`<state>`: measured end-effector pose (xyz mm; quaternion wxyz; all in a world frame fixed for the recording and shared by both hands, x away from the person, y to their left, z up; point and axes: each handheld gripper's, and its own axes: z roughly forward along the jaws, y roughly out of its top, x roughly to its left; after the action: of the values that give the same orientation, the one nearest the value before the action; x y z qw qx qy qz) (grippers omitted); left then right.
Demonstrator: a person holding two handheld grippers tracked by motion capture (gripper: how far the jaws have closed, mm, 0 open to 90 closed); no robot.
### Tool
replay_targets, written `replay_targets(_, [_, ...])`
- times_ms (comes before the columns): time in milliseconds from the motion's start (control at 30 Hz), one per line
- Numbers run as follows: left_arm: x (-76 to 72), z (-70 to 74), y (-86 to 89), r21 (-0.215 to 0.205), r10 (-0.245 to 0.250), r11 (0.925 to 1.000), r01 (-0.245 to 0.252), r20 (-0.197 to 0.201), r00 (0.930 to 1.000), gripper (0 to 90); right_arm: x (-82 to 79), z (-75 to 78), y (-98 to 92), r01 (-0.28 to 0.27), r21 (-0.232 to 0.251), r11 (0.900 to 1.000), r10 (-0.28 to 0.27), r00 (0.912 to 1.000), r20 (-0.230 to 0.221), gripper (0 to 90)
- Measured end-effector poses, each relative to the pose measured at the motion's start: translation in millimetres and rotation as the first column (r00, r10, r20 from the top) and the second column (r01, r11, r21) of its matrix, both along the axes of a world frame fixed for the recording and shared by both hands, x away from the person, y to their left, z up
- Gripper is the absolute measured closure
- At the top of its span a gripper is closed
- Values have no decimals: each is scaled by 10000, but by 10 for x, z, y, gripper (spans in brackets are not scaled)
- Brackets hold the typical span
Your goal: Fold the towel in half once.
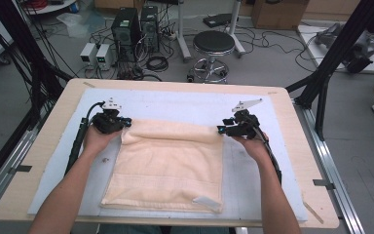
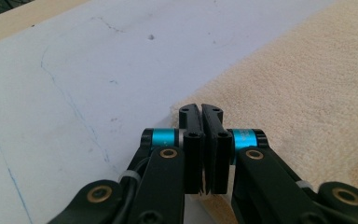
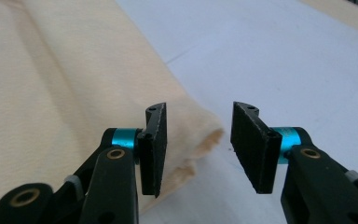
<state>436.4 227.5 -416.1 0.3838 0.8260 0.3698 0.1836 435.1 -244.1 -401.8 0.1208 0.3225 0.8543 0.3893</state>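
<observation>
Two grippers: both sit at the far fold of a cream terry-cloth towel (image 1: 168,163), one at each far corner of it.
Towel: it lies folded on the pale blue-white mat (image 1: 175,100) that covers the light wooden desk (image 1: 297,146), nearer the desk's near edge than its far one, with a rolled fold along the towel's far side.
Left gripper (image 1: 119,124): jaws together at the towel's far-left corner; in the left gripper view (image 2: 201,140) the pads meet with almost no gap, and I cannot tell whether any cloth is pinched between them (the corner lies right under the tips).
Right gripper (image 1: 226,129): jaws apart at the far-right corner; in the right gripper view (image 3: 198,144) the rolled end of the fold sits between the pads, touching neither firmly.
Step in hand: probably taking both far corners to fold or lift the towel.
Risk, left: if the closed jaws hold nothing, that corner stays down and the fold goes crooked.
Risk, right: closing on the outer layer alone could let the roll unwind.
Risk, both: uneven pulls would drag the towel across the mat.
</observation>
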Motion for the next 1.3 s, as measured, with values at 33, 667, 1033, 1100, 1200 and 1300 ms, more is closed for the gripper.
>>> replay_targets(33, [-2,2,1,20,-24,10000,24,-5,10000,870,35,-18,-3,48,-115,9999,-49,9999,-156,555])
replay_targets(667, [227,206,7,-996,1833,9801,-1716,1230,9753,866,287,192,97,1228,79,9924,-1230,9883,905,862])
replay_targets(1033, [122,2,28,-169,1607,9870,-1601,432,9861,625,270,-47,81,1556,-347,9872,-1563,9875,-180,564])
replay_targets(1100, [45,-14,32,-354,1464,9888,-1447,500,9880,603,216,2,125,1412,-257,9896,-1413,9900,-23,546])
replay_targets(1200, [-34,-4,11,-240,1065,9941,-1061,176,9942,566,136,47,187,1101,-276,9935,-1098,9939,111,518])
replay_targets(1300, [-193,22,-3,-424,767,9963,-742,593,9953,561,13,65,223,617,-6,9981,-616,9980,160,512])
